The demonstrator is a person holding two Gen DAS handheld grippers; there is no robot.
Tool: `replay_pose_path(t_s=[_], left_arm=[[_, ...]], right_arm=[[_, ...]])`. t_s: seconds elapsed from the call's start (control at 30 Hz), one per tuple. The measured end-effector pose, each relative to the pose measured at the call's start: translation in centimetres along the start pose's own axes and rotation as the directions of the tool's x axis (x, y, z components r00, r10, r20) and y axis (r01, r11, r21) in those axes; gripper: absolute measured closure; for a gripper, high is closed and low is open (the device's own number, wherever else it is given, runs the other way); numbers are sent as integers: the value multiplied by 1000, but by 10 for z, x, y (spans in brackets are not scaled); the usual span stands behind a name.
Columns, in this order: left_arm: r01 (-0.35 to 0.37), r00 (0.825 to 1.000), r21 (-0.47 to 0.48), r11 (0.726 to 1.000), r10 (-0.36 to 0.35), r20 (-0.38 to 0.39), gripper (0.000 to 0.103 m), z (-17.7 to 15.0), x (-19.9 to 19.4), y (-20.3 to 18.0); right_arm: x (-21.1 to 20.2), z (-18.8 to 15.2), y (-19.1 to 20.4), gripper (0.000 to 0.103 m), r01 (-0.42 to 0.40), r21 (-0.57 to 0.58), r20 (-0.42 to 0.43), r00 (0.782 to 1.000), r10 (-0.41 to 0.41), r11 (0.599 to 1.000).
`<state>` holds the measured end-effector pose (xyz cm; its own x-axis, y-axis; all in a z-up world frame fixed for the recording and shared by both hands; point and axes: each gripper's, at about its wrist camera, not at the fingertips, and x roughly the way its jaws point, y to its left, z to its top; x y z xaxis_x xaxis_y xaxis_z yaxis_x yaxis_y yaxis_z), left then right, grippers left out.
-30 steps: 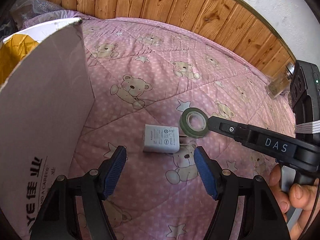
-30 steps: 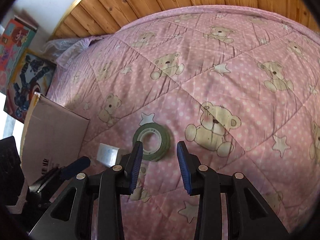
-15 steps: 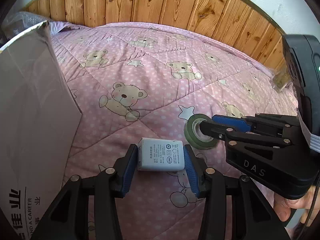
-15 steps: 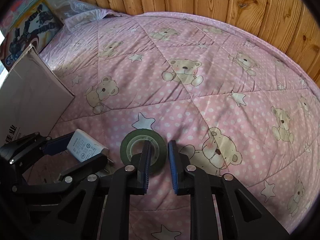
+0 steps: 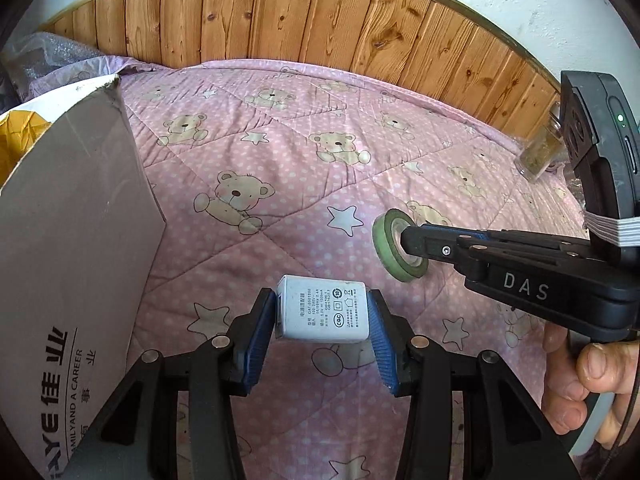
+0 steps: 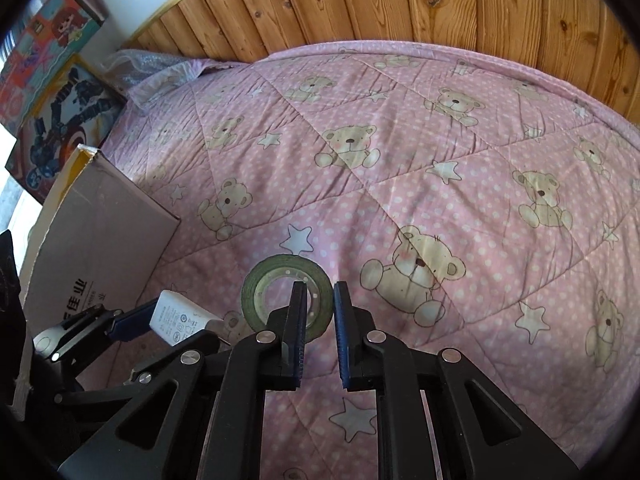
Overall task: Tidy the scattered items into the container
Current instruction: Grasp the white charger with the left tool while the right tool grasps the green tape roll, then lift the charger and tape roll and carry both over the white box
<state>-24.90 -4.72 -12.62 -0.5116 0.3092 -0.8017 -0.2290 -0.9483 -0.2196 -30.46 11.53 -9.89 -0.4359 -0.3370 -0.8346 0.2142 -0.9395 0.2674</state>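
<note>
"DAS" is printed on the right gripper point(image 6: 317, 300), clamped on the green tape roll's point(image 6: 287, 298) rim above the pink bear-print quilt point(image 6: 400, 160). The left gripper point(image 5: 322, 312) squeezes a white rectangular charger point(image 5: 322, 314) with small illegible print, beside the grey cardboard box point(image 5: 68, 240) reading "A CAREER".

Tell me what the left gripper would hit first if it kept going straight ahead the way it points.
The left gripper, shut on the white charger, points over the pink quilt; ahead looks free until quilt, then probably the wooden wall panel. Depth is unclear.
</note>
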Motion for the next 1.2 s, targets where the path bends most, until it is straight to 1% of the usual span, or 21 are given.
replay_pose_path(t_s=[0.3,0.57,0.73,1.2], left_arm=[[30,1000,30,999,-30,-4,56,-22,-35,-8],[51,999,76,996,-52,5,56,-49,-72,-23],[68,998,87,994,-69,8,56,-64,-95,-24],[107,991,120,987,-115,64,56,-99,-166,-17]], right_arm=[[-33,-31,10,90,20,45,15,1000,-21,999],[-60,-68,21,90,31,93,20,999,-33,995],[-75,-90,30,90,33,114,17,999,-35,993],[-117,-140,73,90,17,140,51,998,-25,990]])
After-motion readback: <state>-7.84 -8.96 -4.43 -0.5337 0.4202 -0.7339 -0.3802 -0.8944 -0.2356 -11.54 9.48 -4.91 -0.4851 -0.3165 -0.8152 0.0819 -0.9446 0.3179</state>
